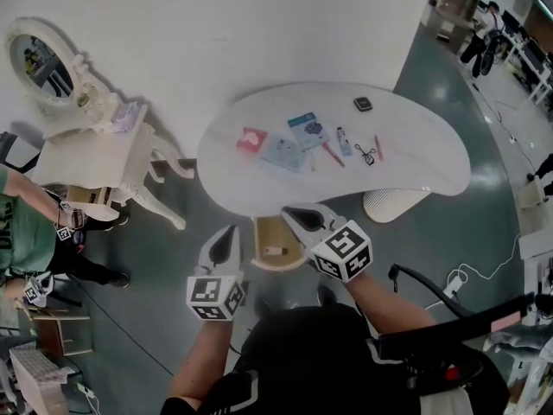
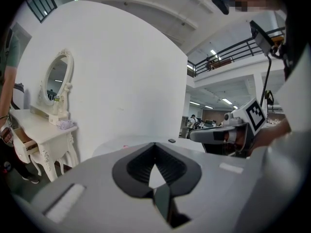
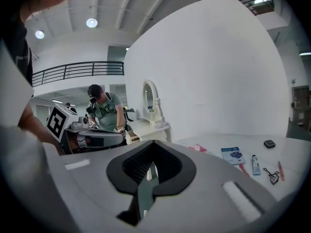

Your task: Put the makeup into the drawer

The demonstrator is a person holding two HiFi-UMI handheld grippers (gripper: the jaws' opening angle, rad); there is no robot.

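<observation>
Large hall with mezzanine railing (image 3: pixel 77 72) and vanity (image 1: pixel 86 158).

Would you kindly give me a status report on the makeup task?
Left hand-held gripper, right hand-held gripper shut, empty. Makeup on table, drawer open. Nothing in the way.

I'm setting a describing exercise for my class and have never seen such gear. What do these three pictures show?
No robot: a person holds a two-jaw tool in each hand. One picture looks down from a camera on their head; the other two come from cameras on the tools. The left gripper and right gripper have their jaws shut, holding nothing. On the white table lie a pink packet, blue packets, a tube, an eyelash curler and a black compact. Below its near edge a drawer stands open.
</observation>
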